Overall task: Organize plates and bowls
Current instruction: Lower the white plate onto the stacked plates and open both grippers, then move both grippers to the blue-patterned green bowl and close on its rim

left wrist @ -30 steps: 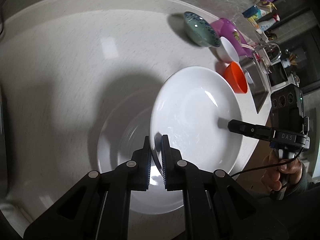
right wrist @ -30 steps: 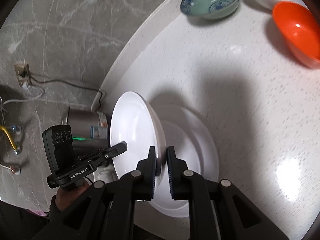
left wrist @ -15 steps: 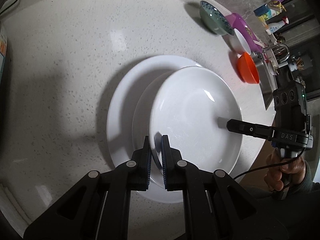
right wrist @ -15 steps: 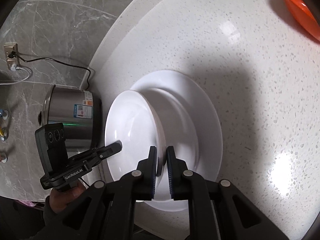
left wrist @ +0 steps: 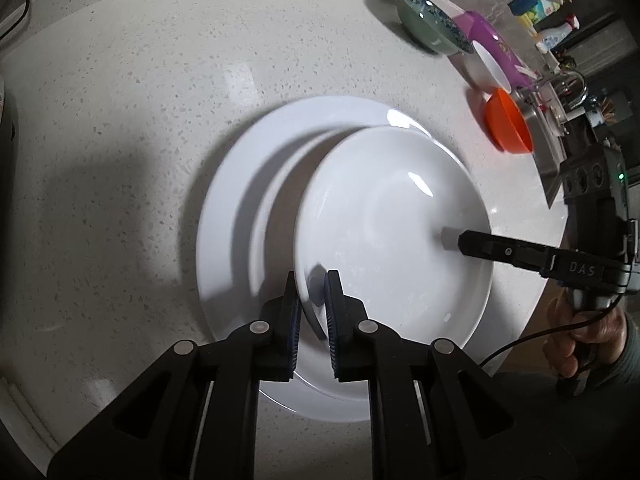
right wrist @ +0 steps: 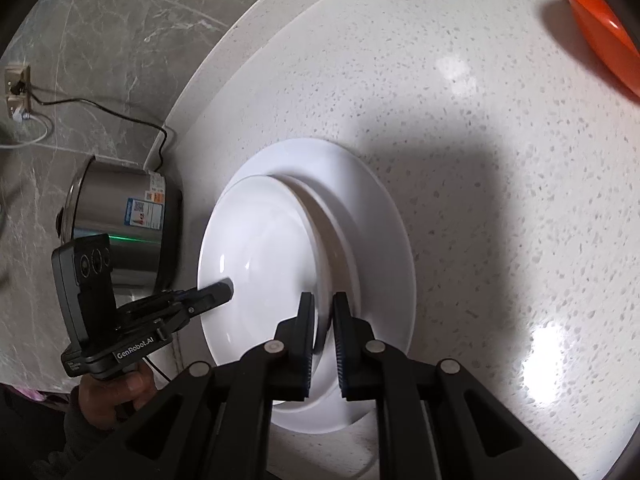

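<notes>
A smaller white plate [left wrist: 392, 232] hangs tilted just over a larger white plate [left wrist: 240, 208] that lies on the speckled counter. My left gripper [left wrist: 311, 292] has the small plate's near rim between its pads, and its jaws are opening slightly. My right gripper [right wrist: 324, 304] is shut on the opposite rim of the same plate [right wrist: 264, 272], above the larger plate [right wrist: 380, 240]. Each view shows the other gripper's fingertips at the far rim: the right gripper [left wrist: 464, 242] and the left gripper [right wrist: 224, 286].
A green-blue patterned bowl [left wrist: 428, 24], a white bowl [left wrist: 490, 66] and an orange bowl [left wrist: 508, 124] line the counter's far right, beside a purple item [left wrist: 492, 36] and a sink [left wrist: 552, 120]. A steel rice cooker [right wrist: 120, 220] stands close to the plates by the wall.
Both grippers have lowered the small plate, and it now sits flatter and nearer the larger plate. The gap between the left pads looks slightly wider.
</notes>
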